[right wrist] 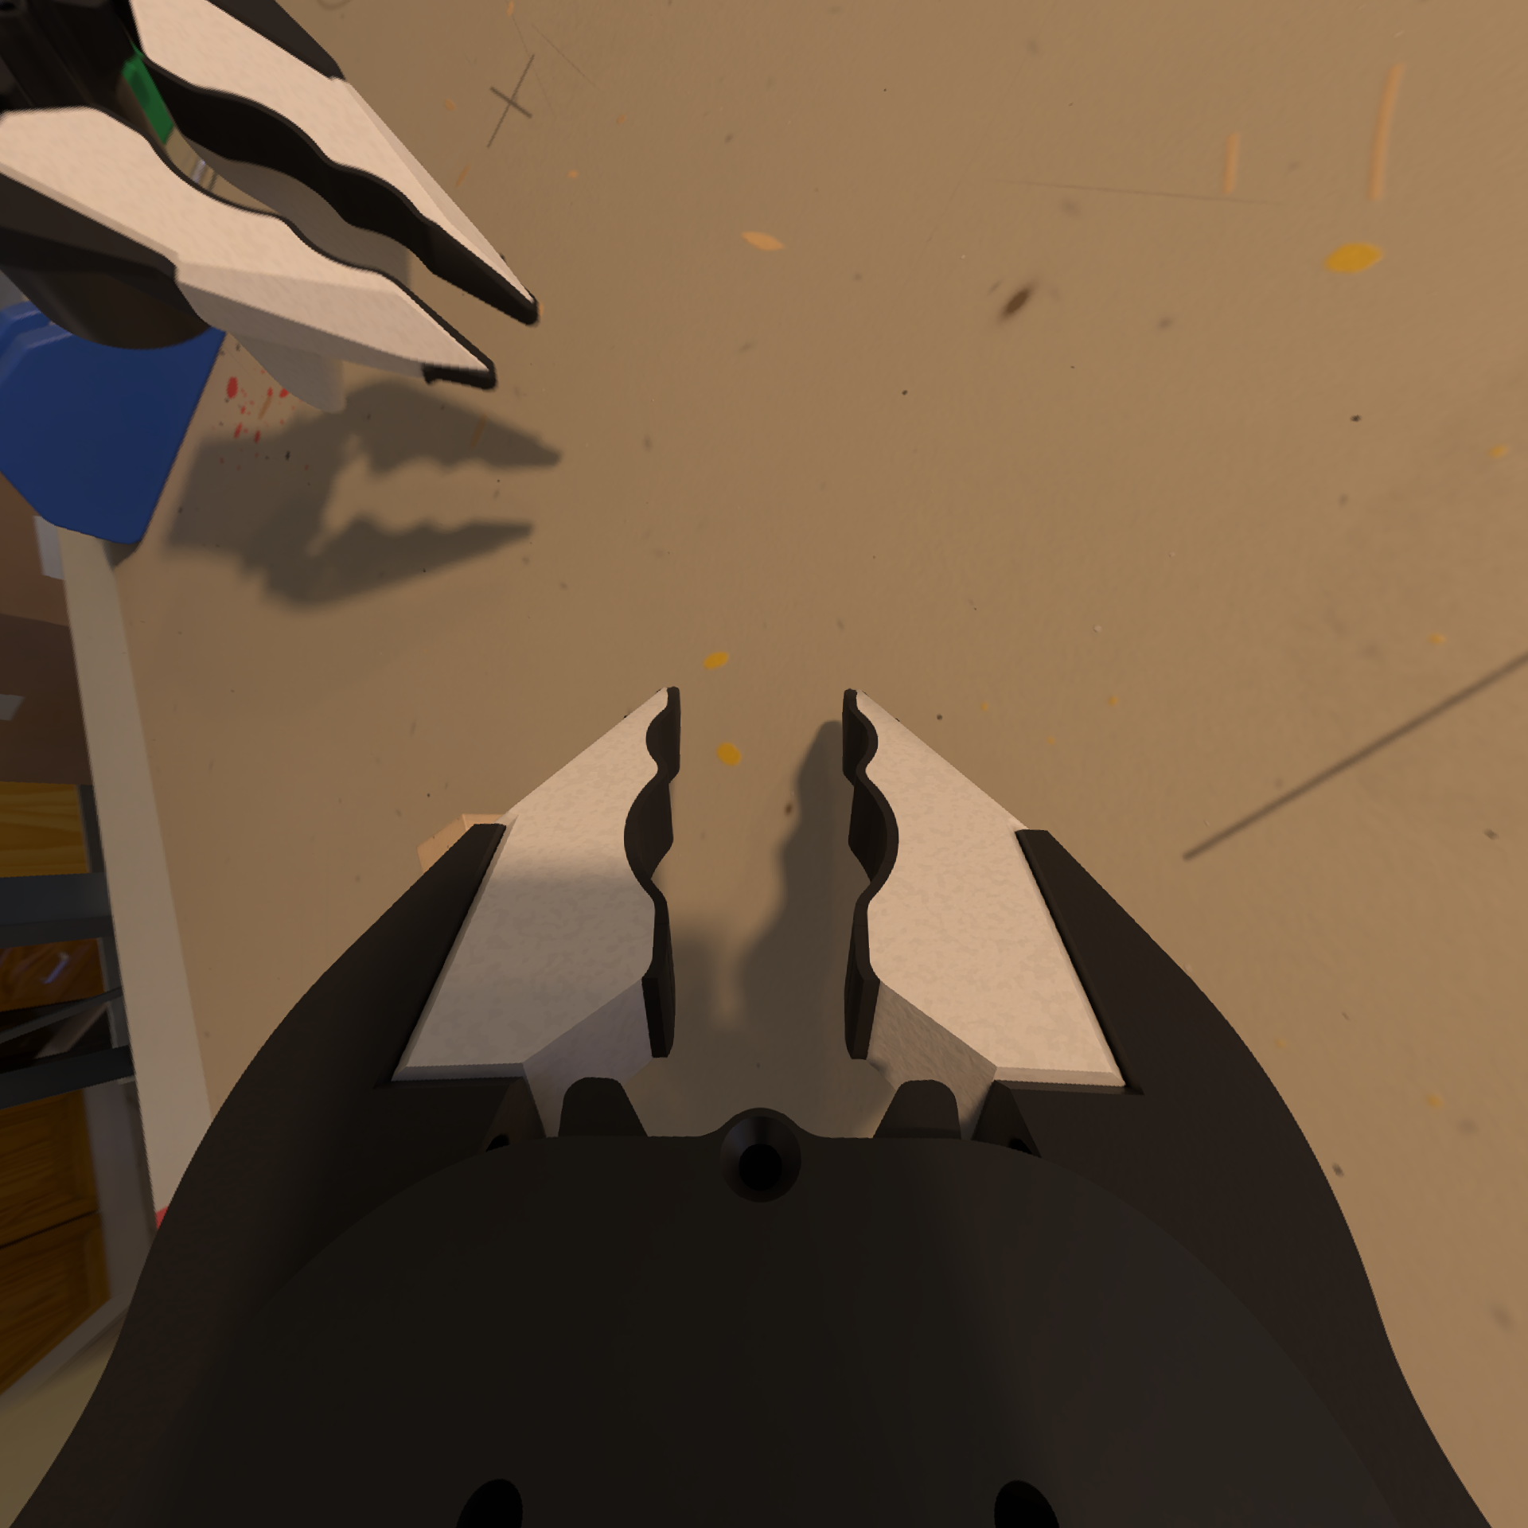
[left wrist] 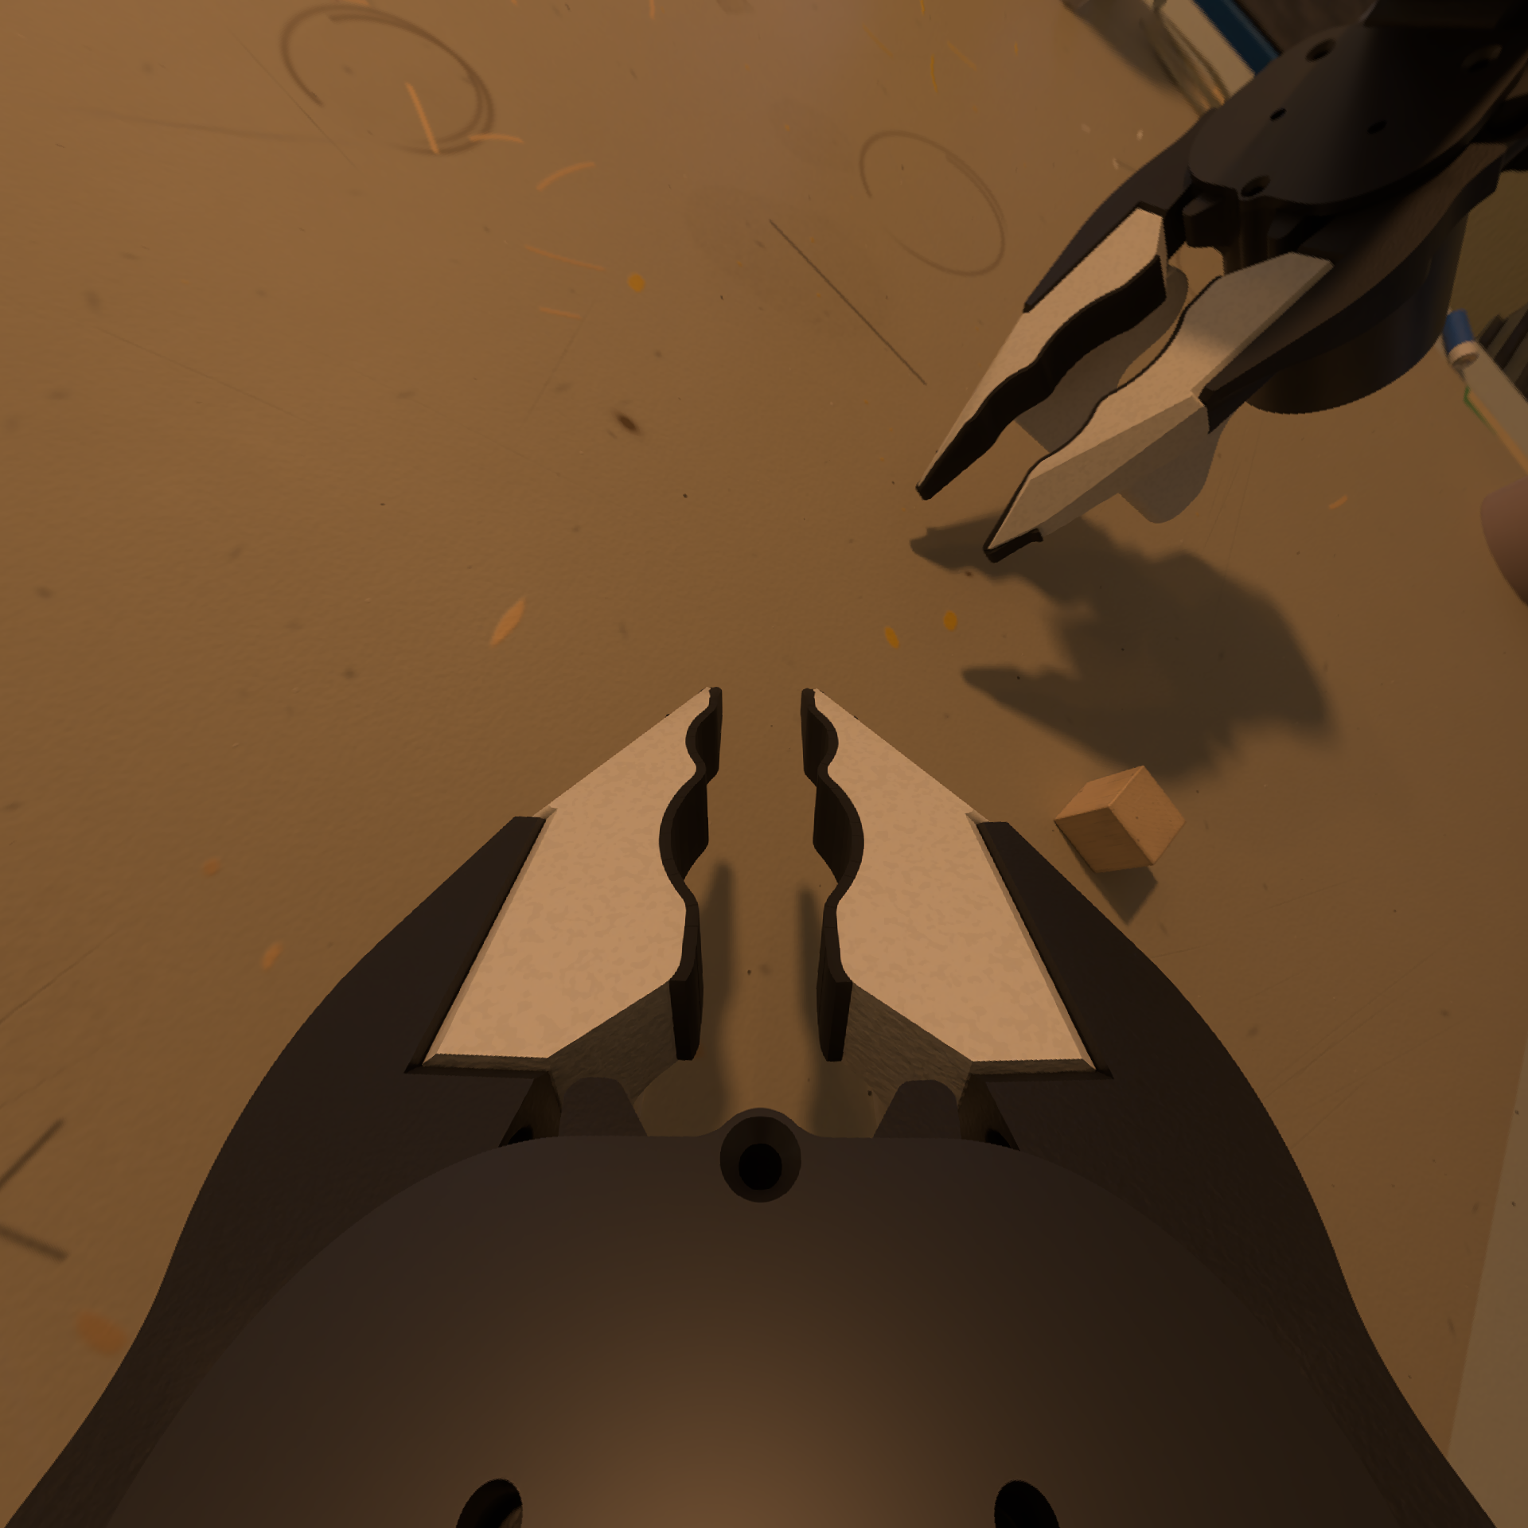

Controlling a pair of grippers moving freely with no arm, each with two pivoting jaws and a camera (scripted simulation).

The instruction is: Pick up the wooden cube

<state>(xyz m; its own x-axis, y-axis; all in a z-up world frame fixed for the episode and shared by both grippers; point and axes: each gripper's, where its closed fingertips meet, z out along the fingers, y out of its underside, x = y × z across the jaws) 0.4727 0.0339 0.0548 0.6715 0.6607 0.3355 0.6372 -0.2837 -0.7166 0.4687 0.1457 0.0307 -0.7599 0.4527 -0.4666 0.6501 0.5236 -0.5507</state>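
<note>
The small wooden cube [left wrist: 1120, 818] lies on the brown tabletop [left wrist: 413, 496], to the right of my left gripper's right finger. My left gripper [left wrist: 761, 694] is open with a narrow gap and empty, above the table. It also shows at the upper left of the right wrist view [right wrist: 508, 347]. My right gripper [right wrist: 761, 694] is open and empty. In the left wrist view it hangs at the upper right [left wrist: 959, 521], beyond the cube. In the right wrist view only a corner of the cube [right wrist: 446, 839] shows, behind my left finger.
A blue object [right wrist: 83, 430] lies at the table's left edge, next to the pale edge strip [right wrist: 107, 661], with wooden fronts below. Blue and white clutter [left wrist: 1199, 50] sits at the far right corner. A pen-like item [left wrist: 1463, 347] lies at the right.
</note>
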